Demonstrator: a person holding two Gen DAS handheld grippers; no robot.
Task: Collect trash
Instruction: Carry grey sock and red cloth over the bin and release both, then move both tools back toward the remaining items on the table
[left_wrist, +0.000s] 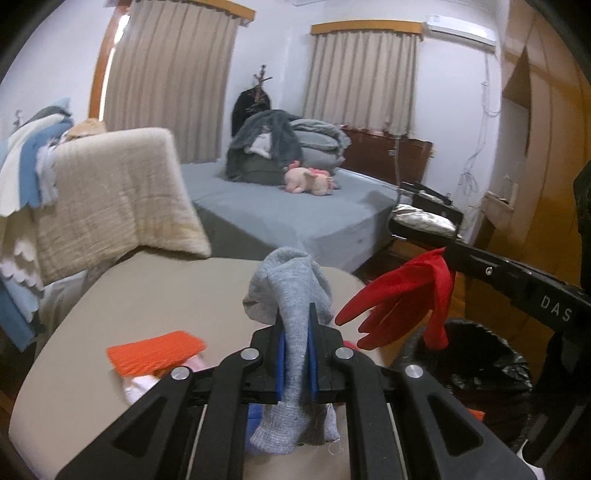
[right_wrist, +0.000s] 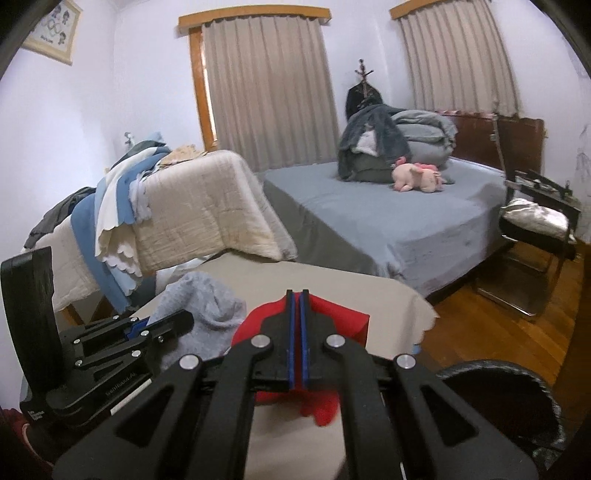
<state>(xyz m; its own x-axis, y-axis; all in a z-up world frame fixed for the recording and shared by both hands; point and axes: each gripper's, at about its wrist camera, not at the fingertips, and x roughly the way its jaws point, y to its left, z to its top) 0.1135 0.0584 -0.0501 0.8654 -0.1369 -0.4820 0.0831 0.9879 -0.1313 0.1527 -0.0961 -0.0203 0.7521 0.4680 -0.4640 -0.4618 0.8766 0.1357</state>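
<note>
bare tabletop (left_wrist: 147, 295) ahead lies open; draped blanket (left_wrist: 122, 199) blocks left, black-lined bin (right_wrist: 517, 406) right.

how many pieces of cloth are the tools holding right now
2. A grey knit sock is clamped in the left tool; a red fabric glove hangs from the right tool. More may lie hidden underneath.

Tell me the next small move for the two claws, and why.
Probably swing the right claw over the black-lined bin and let go. It is shut on a red glove that hangs beside the bin's rim, while the left claw is shut on a grey sock over the table.
</note>
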